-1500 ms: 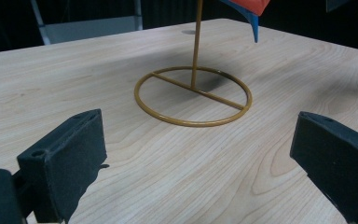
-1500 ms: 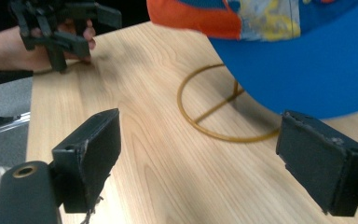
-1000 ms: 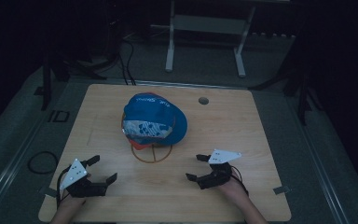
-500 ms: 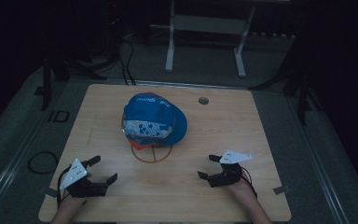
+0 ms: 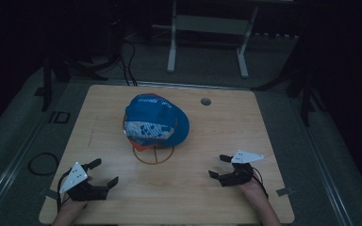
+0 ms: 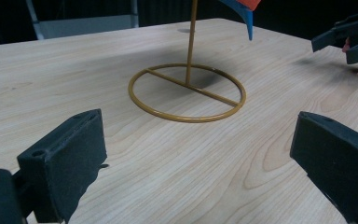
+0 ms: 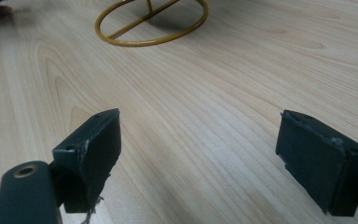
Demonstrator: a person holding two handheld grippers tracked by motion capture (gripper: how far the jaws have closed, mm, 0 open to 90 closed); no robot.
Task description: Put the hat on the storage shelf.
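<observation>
Blue patterned cap (image 5: 156, 121) sits on a thin gold wire stand with a round ring base (image 5: 153, 155), mid-way across your light wooden table (image 5: 245, 127). Your left gripper (image 5: 104, 173) rests near the front left corner, jaws spread wide, nothing in them. Your right gripper (image 5: 218, 166) is well over on the front right, jaws also wide apart and empty.

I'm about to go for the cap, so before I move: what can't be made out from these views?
- High view: the cap covers the top of the stand, so how it sits there is hidden.
- High view: the print on the cap is too small and dim to read.
- Left gripper view: the top edge cuts off the cap and the pole.
- Right gripper view: the top edge cuts off the stand's ring.
</observation>
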